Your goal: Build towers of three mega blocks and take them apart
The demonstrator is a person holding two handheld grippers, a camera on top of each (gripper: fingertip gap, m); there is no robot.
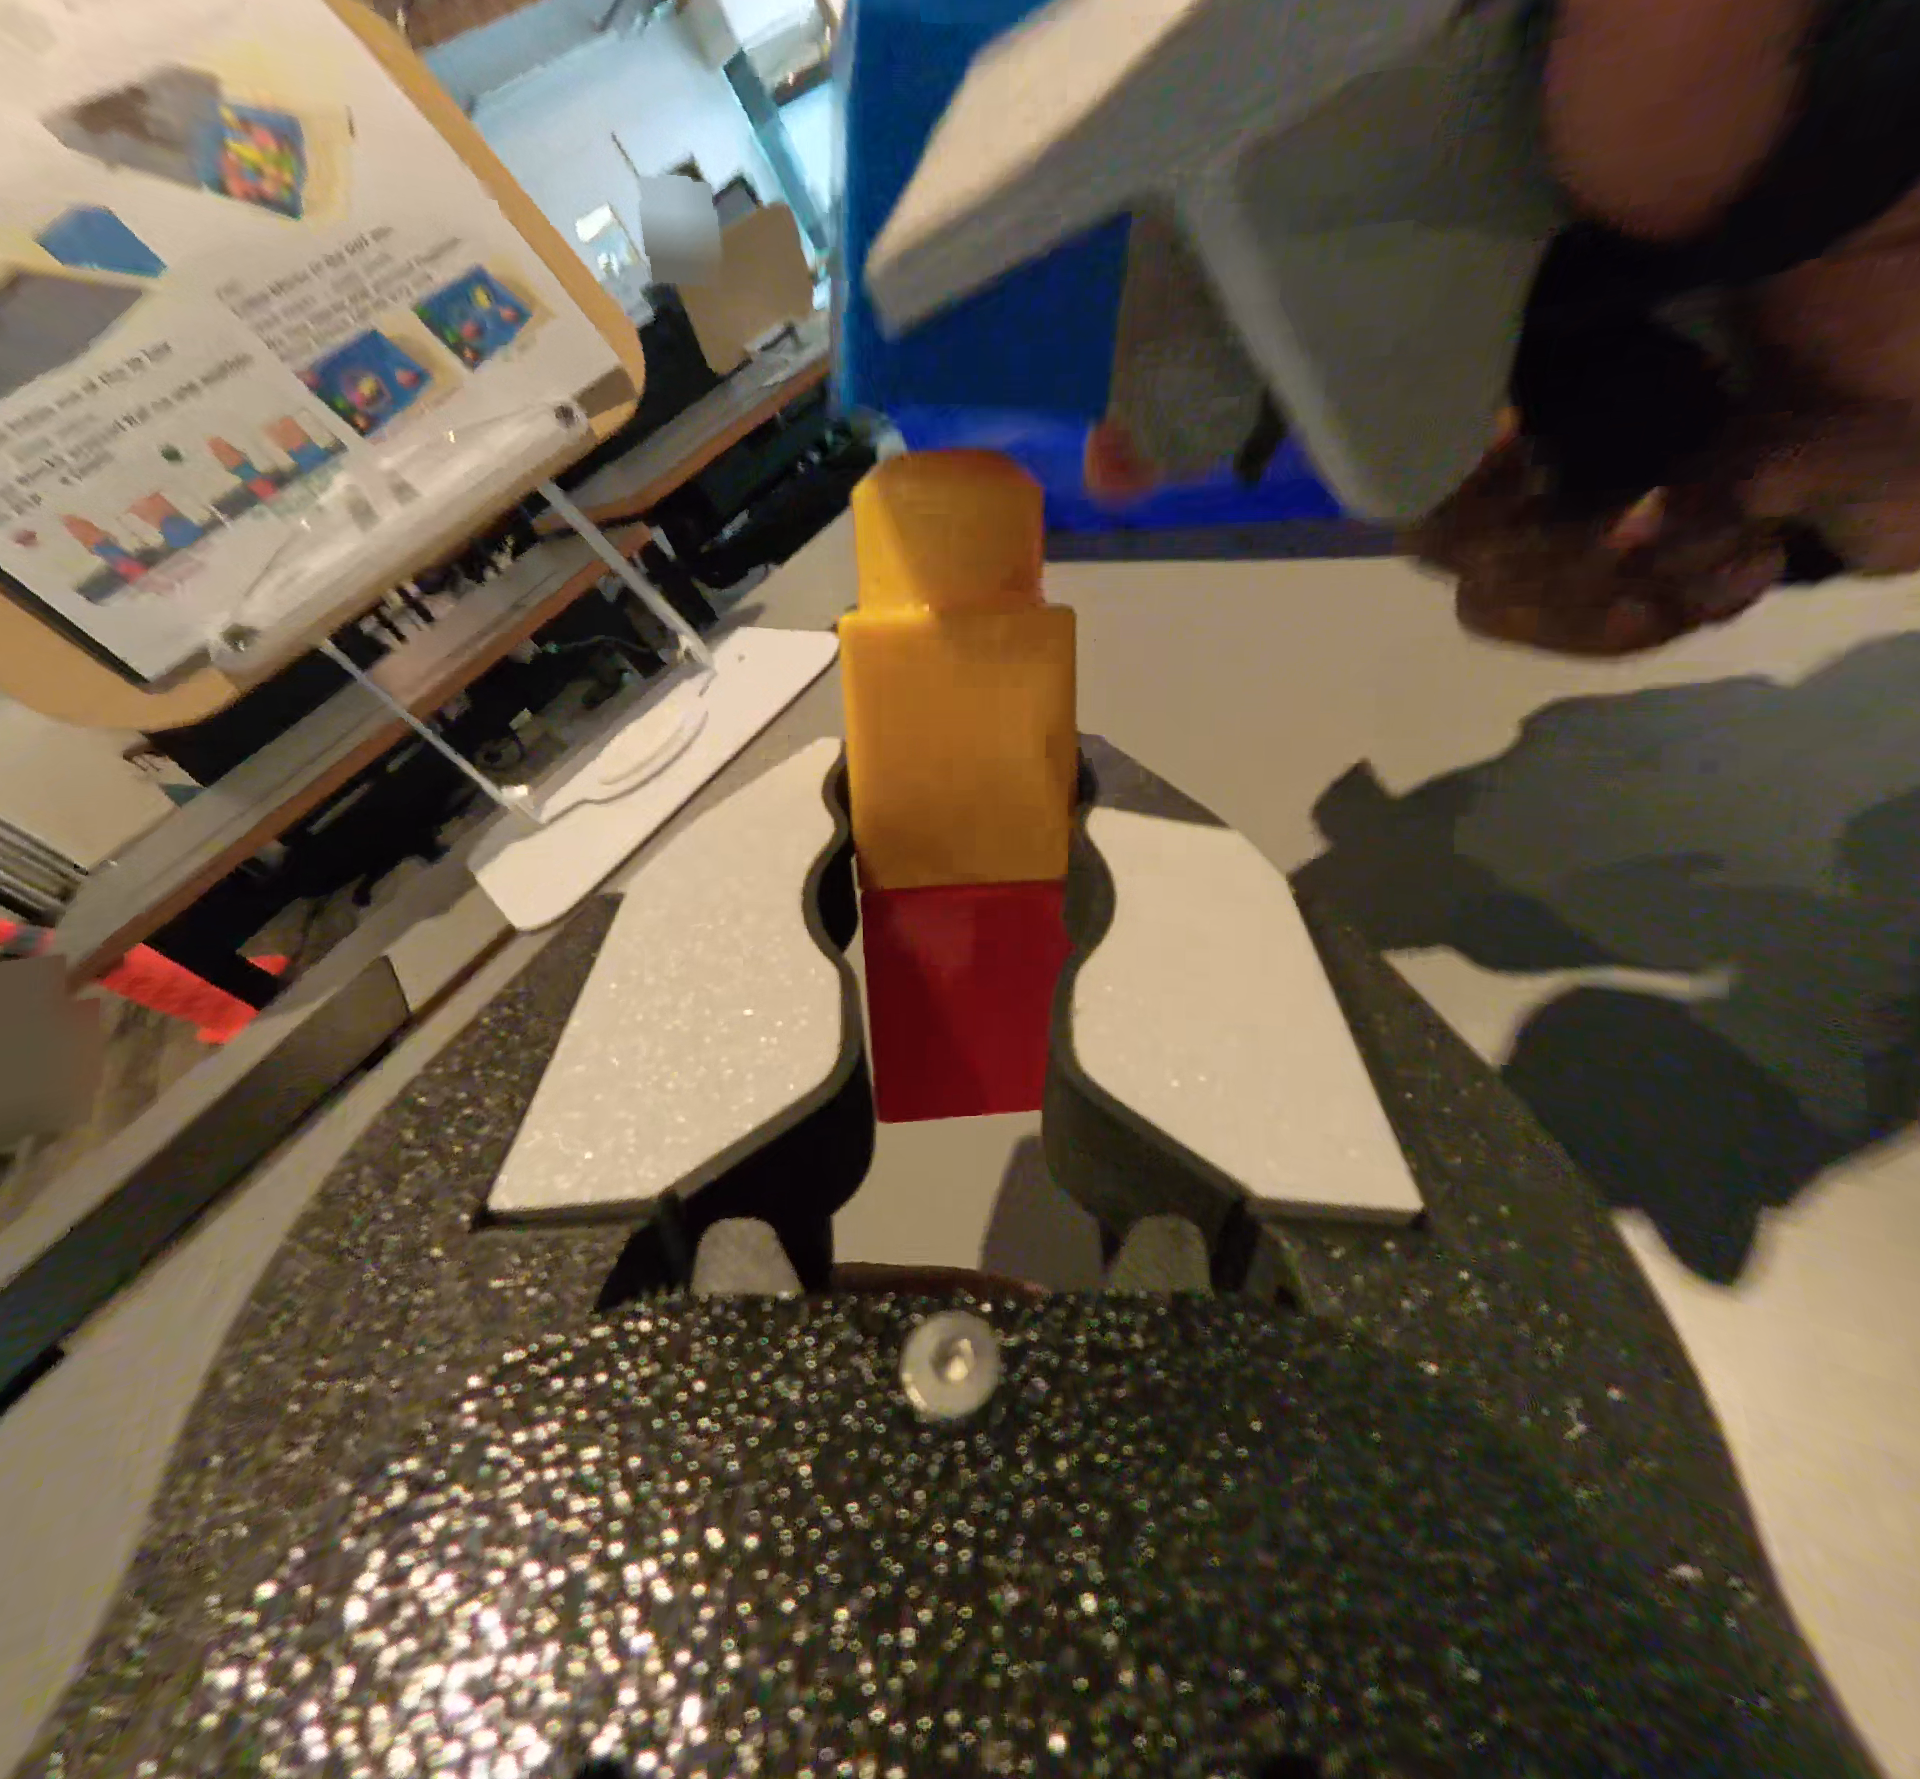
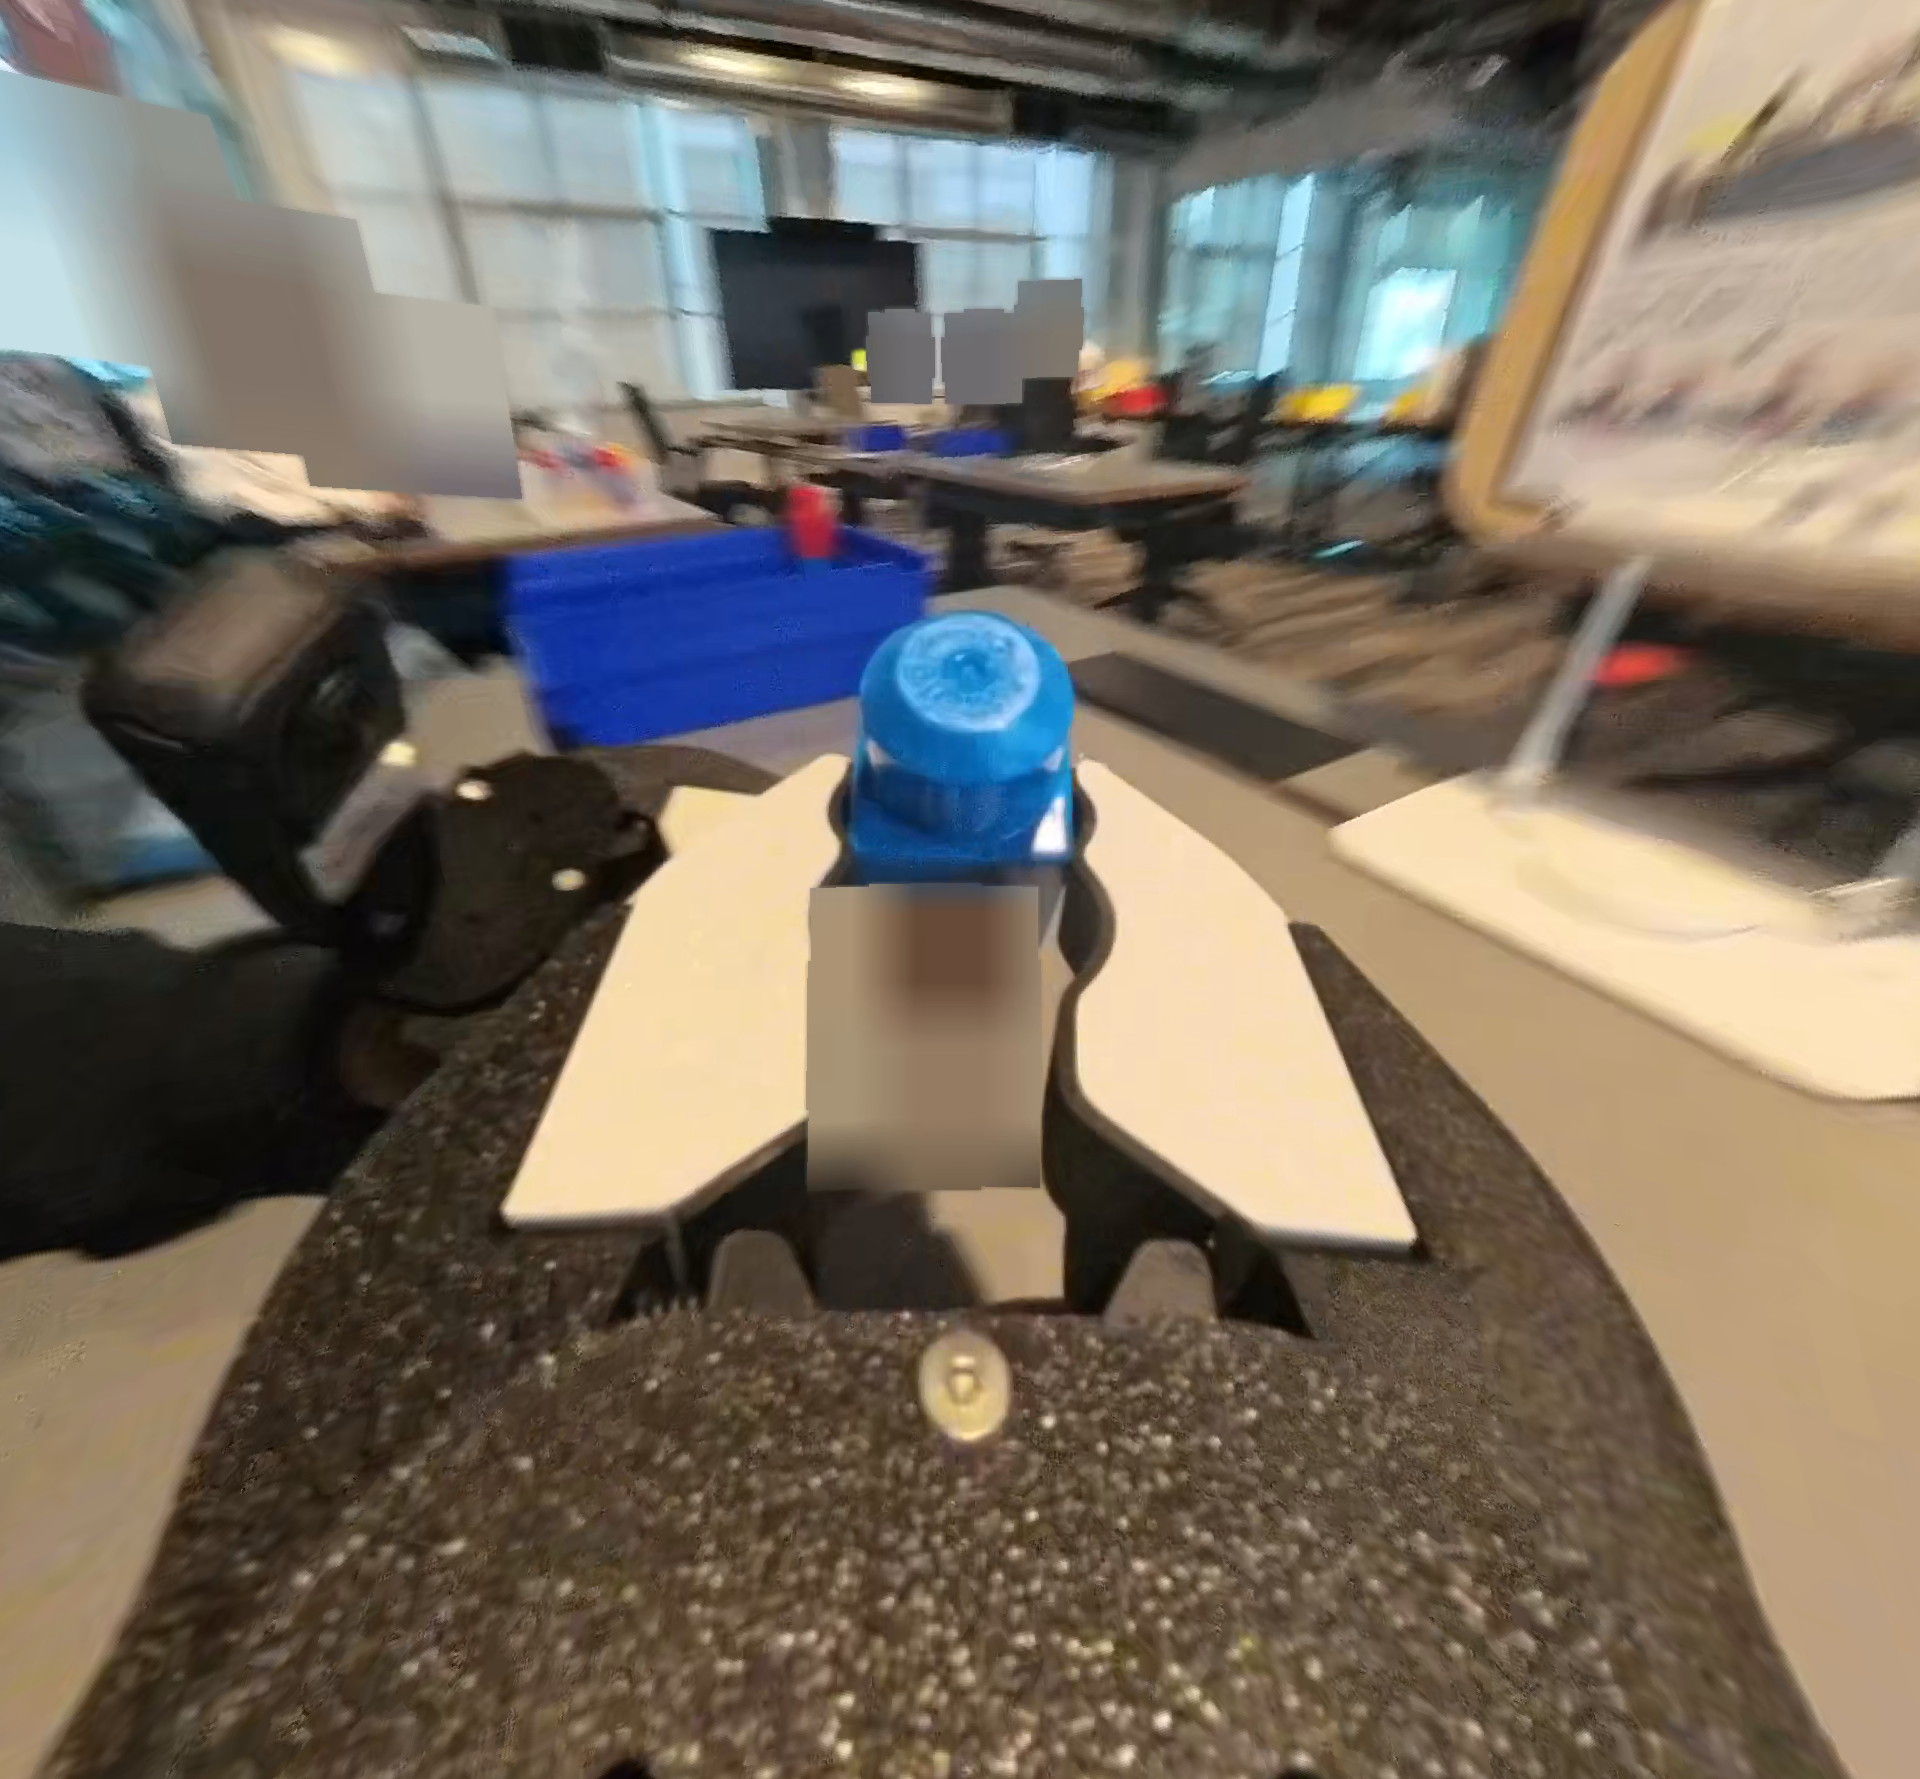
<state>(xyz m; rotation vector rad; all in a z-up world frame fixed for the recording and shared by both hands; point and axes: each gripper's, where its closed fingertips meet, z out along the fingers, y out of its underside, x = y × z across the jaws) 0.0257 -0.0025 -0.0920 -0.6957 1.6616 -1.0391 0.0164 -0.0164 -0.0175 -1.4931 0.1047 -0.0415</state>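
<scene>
Left gripper (image 1: 961, 908) is clamped on a yellow block (image 1: 956, 742) seated on a red block (image 1: 961, 1002), the stack pointing to twelve o'clock. Right gripper (image 2: 961, 846) pinches a blue block (image 2: 961, 742). Recommend squaring the blue block over the yellow stud, then pressing straight. All are glossy moulded plastic with round studs.

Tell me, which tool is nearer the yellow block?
Left. The left tool is shut on the red block directly under the yellow block; the right tool, holding a blue block, hangs above it, apart.
</scene>
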